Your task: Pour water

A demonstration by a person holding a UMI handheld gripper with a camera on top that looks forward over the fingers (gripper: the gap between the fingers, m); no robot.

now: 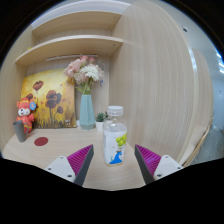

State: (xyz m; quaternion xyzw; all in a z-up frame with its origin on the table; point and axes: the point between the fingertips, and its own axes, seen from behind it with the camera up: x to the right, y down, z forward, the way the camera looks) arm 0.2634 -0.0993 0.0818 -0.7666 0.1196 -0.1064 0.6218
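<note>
Just ahead of the gripper (115, 160), a clear water bottle (115, 136) stands upright on the wooden desk (60, 148). Both fingers are spread wide, holding nothing. Behind it stands a blue vase (87, 108).

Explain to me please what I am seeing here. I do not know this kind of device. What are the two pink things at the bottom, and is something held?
There is no robot here: a person holds a hand tool, a pair of tongs, and the camera rides on it, looking forward. The two pink pieces are pads on the inner faces of its fingers. The tongs are open and hold nothing. A small plastic water bottle with a white cap stands on the wooden desk, just ahead of the fingers and in line with the gap between them. Farther back are a blue vase with flowers, a small toy figure, a painted picture and a shelf.
</note>
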